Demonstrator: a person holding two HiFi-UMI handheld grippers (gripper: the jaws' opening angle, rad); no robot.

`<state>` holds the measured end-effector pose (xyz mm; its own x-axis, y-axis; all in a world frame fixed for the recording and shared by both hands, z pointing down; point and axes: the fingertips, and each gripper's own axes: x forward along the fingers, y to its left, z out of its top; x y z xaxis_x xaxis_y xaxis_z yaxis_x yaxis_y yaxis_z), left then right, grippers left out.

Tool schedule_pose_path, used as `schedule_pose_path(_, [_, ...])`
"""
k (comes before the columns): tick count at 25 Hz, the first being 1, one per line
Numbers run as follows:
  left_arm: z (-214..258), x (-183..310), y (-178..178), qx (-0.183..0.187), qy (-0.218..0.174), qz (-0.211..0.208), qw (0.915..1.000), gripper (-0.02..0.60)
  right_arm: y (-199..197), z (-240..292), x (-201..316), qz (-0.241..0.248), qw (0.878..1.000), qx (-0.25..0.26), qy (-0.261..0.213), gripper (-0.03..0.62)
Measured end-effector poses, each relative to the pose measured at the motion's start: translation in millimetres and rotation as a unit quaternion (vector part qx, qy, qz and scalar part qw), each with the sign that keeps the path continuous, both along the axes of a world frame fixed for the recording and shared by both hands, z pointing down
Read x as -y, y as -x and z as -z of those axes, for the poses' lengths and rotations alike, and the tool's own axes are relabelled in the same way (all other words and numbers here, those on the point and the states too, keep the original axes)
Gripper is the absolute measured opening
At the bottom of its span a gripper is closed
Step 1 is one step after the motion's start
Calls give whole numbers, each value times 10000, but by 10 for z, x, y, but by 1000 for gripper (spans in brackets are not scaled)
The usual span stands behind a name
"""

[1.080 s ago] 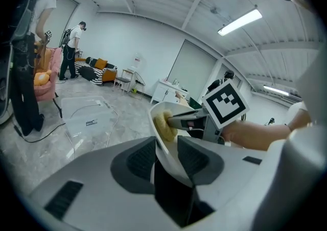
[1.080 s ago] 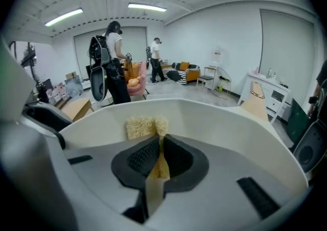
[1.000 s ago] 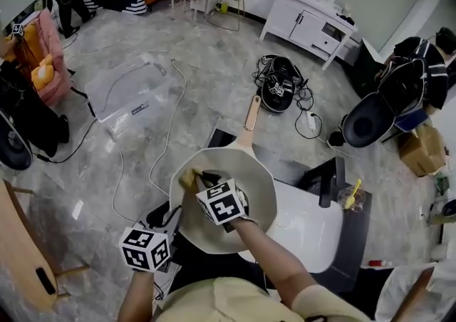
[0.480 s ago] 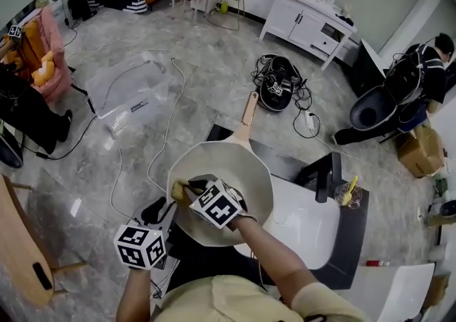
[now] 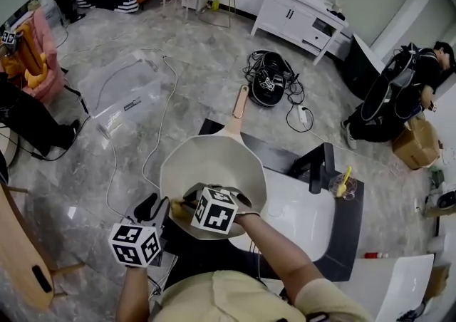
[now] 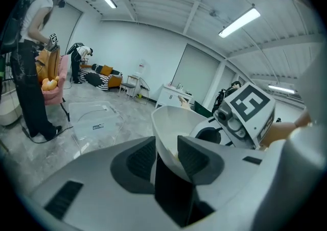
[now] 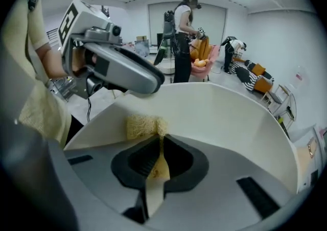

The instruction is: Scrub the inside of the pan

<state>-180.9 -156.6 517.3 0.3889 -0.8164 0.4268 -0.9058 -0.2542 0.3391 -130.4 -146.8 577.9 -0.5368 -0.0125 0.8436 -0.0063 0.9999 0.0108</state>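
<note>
Evidently the left gripper [image 5: 158,208] [image 6: 164,148] was clamped on the near left rim of the cream-white round metal pan [image 5: 214,164] [image 6: 171,122] [image 7: 219,117], its two dark pads set one on each side of the thin wall. The right gripper [image 5: 191,203] [image 7: 159,140] reached into the pan, jaws almost together, pinching a coarse yellow scrubbing pad [image 5: 178,207] [image 7: 143,125] that pressed on the inner wall near that rim. The pan was tilted over the left end of the black counter [image 5: 285,164], just left of the white sink basin [image 5: 303,224], with its pale wooden handle [image 5: 239,102] pointing far; its inside looked plain, pale and matt.
</note>
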Motion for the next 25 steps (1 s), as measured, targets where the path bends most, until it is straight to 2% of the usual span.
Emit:
schedule_pose_path(9, [-55,37,-44,145,57,-62,9999,140,-439,-68,-359,1000,9915,-795,252,37])
schedule_pose_path(15, [-88,51,-102,174,93,-198,9996,140,-691,-90,-409,1157,9848,-1249,334,37])
schedule_pose_path(25, [-94,82,-121,231,134,-338,9991,140,-1139,-140,-308,1383,9636,-2275,229,37])
